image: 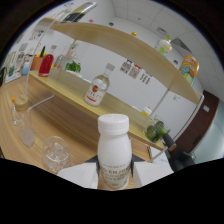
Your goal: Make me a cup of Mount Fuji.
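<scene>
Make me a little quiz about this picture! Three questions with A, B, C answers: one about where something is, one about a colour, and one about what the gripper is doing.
1. Where is the white bottle?
A. Between the gripper's fingers
B. On the upper shelf
C. Lying on the floor

2. What colour is the white bottle's cap?
A. Red
B. White
C. Blue

3. What is the glass beside the fingers like?
A. Tipped on its side
B. Upright with ice in it
C. Upside down

Answers:
1. A, the bottle stands upright with a finger at each side of it.
2. B, the cap matches the white body.
3. B, its open mouth faces up on the counter and clear chunks show inside.
</scene>
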Demonstrator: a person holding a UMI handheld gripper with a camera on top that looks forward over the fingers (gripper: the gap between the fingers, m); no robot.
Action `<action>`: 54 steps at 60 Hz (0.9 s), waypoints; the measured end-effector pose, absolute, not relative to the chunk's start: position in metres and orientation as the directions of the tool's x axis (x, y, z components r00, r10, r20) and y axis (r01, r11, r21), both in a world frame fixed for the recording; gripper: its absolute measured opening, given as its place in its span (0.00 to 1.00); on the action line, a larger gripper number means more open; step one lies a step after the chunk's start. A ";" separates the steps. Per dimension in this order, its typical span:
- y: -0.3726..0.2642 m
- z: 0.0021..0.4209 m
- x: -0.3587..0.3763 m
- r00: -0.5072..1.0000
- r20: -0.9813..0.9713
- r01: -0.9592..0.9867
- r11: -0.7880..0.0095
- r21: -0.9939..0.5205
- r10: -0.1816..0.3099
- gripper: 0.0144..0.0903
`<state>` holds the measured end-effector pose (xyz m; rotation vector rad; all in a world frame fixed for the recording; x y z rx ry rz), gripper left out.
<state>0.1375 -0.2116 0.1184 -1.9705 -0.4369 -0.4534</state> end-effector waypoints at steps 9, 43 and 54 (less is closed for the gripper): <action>-0.205 0.119 0.134 0.602 0.771 0.784 -0.339 -0.520 0.208 0.44; -0.195 0.130 0.122 -0.326 0.900 0.924 -0.106 0.368 0.290 0.44; -0.197 0.127 0.118 -0.307 0.902 0.933 -0.093 0.349 0.302 0.44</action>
